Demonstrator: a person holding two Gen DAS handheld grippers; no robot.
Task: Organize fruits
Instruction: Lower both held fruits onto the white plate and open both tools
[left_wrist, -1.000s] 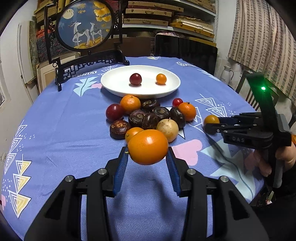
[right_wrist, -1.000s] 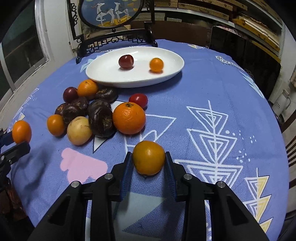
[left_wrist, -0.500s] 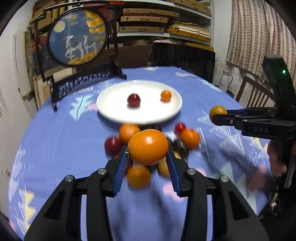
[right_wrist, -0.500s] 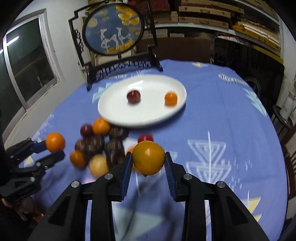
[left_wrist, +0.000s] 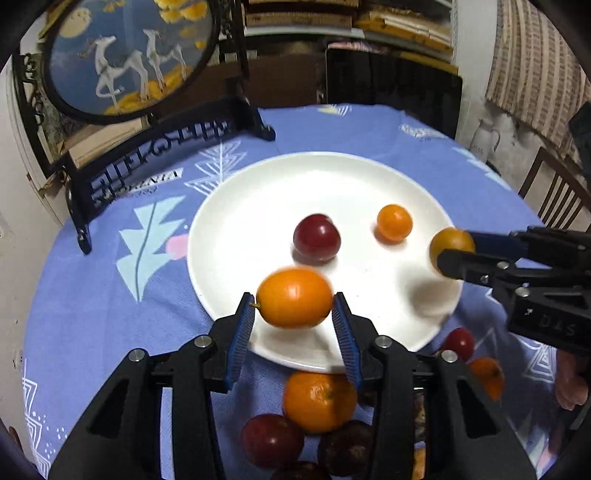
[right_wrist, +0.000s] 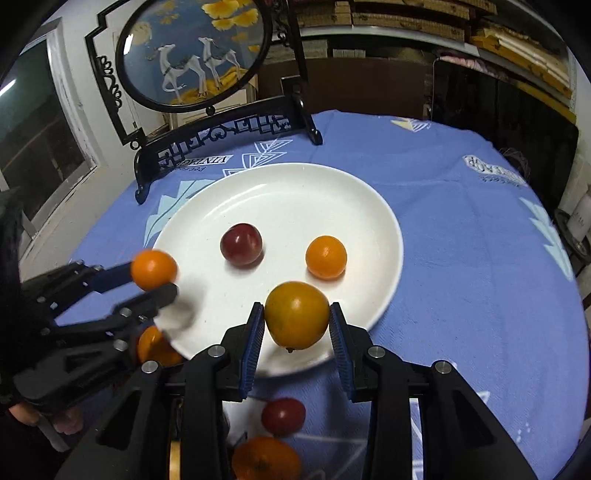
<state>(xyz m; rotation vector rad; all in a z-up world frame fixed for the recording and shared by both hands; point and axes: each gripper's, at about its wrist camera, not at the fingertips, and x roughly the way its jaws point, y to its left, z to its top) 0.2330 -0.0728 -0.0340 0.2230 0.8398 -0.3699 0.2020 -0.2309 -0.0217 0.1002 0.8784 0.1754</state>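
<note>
Left tool: pinching a smooth, oval, bright orange fruit, held above the near rim of the plate.
Right tool: pinching a round, yellow-orange fruit, held above the plate's near edge.
Round white ceramic plate: holds one dark red plum-like fruit and one small orange fruit, set apart from each other.
Worktop under blue patterned cloth: loose mandarin and dark red fruit lie just short of the plate.
</note>
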